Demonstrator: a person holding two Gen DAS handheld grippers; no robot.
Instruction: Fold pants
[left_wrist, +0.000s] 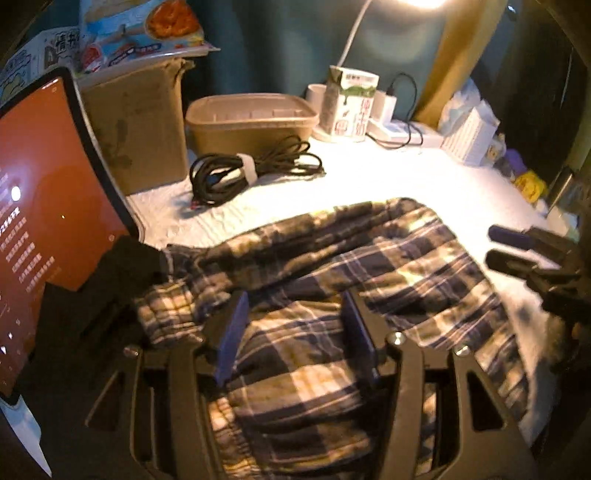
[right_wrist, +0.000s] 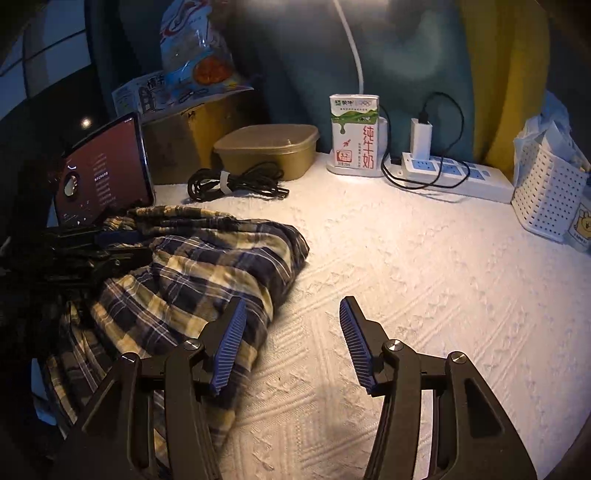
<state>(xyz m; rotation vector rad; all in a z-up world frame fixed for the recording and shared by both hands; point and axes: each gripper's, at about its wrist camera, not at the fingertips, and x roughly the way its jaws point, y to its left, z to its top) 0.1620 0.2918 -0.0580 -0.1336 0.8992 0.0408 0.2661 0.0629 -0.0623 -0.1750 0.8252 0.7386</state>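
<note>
Plaid pants (left_wrist: 406, 258) in dark blue and cream lie bunched on a white textured cover (right_wrist: 406, 277). In the right wrist view the pants (right_wrist: 207, 258) fill the left half of the cover. My left gripper (left_wrist: 295, 299) hangs over the middle of the cloth, its blue pads apart and pressing on nothing. Seen from the side, the left gripper (right_wrist: 144, 243) shows a gap between its fingers. My right gripper (right_wrist: 292, 301) is open at the pants' right edge, one pad over the cloth and one over bare cover. The right gripper (left_wrist: 490, 245) also shows at the right edge of the left wrist view.
A lit tablet (left_wrist: 55, 184) leans at the left beside a cardboard box (left_wrist: 140, 125). Behind the pants lie a coiled black cable (left_wrist: 251, 170), a lidded plastic container (left_wrist: 251, 118) and a milk carton (left_wrist: 351, 103). A power strip (right_wrist: 454, 173) and a white perforated basket (right_wrist: 546, 192) stand at the back right.
</note>
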